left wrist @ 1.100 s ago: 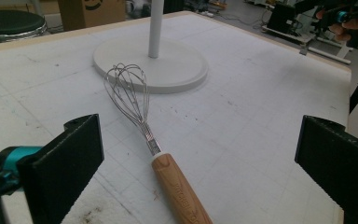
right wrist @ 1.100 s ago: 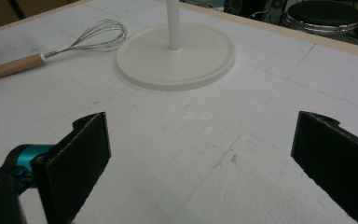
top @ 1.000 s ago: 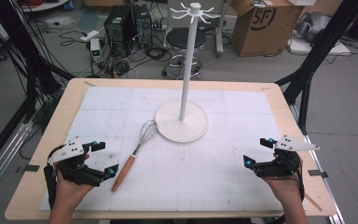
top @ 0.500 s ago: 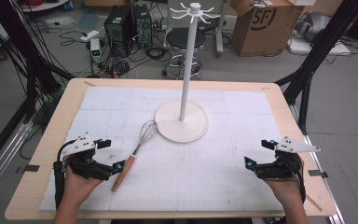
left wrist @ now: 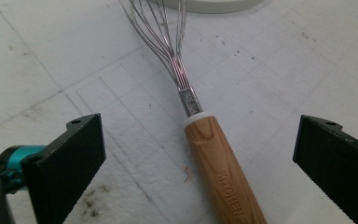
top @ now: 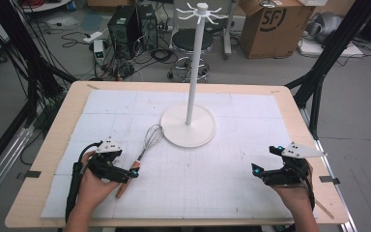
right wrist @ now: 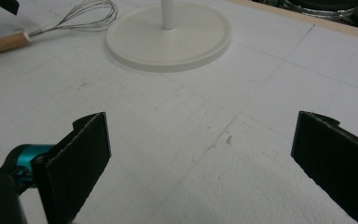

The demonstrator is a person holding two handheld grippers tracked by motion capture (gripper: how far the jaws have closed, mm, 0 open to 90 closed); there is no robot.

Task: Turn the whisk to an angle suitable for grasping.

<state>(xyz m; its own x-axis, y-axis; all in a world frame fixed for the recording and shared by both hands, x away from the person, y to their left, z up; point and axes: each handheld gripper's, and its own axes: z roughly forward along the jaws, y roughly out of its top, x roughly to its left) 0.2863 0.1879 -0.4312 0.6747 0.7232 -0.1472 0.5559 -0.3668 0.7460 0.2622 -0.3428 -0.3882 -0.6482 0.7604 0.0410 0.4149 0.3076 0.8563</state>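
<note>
**Left gripper astride the whisk handle, right one idle**

High view: whisk [top: 142, 153] lies left of the stand [top: 189, 126]; bare mat spans between left gripper [top: 125, 174] and right gripper [top: 263, 162], near the front edge.

Left gripper view: jaws spread wide, wooden handle [left wrist: 223, 172] between them, untouched.

Right gripper view: jaws spread over bare mat, stand base ahead.

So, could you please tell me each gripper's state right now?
Left gripper: open, jaws either side of the whisk handle.
Right gripper: open, holding nothing.
</note>
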